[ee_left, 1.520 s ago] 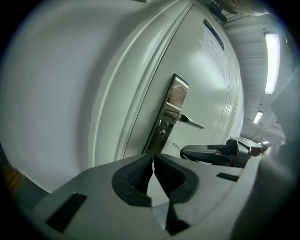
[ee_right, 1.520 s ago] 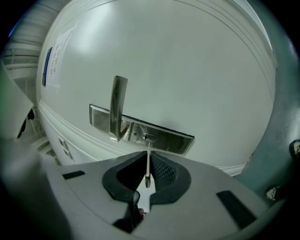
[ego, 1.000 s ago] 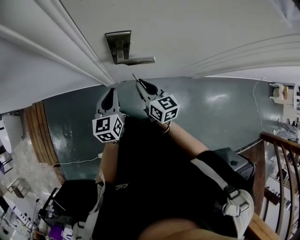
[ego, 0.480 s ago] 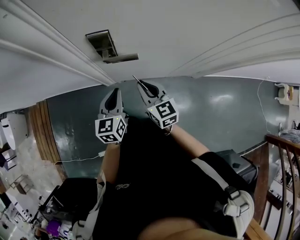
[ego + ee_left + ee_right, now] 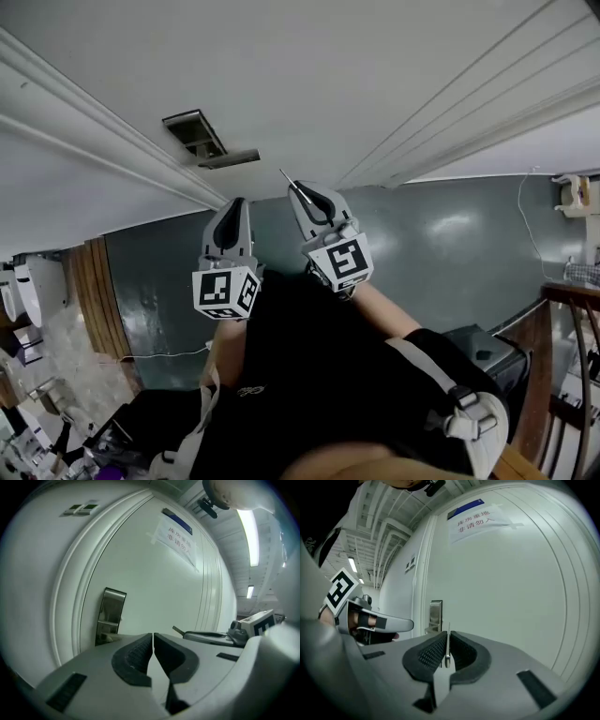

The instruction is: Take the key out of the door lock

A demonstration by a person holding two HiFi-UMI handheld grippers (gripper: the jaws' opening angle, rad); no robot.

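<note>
The right gripper [image 5: 447,645] grasps the thin silver metal key [image 5: 448,631], blade toward twelve o'clock, probably light, stiff and slippery; the left gripper [image 5: 153,641] is clenched empty.

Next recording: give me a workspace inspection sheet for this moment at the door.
Surface: white door; dark glossy floor below it.
Job's things: key seen edge-on, apart from the lock plate and its lever handle.
Clutter: jumbled items at lower left of the head view, too small to name.
Grippers: right claw shut on the key; left claw shut, empty.
Cables: thin white cable on the floor at left; another at right.
Surroundings: paper sign on the door; wooden railing at right.
</note>
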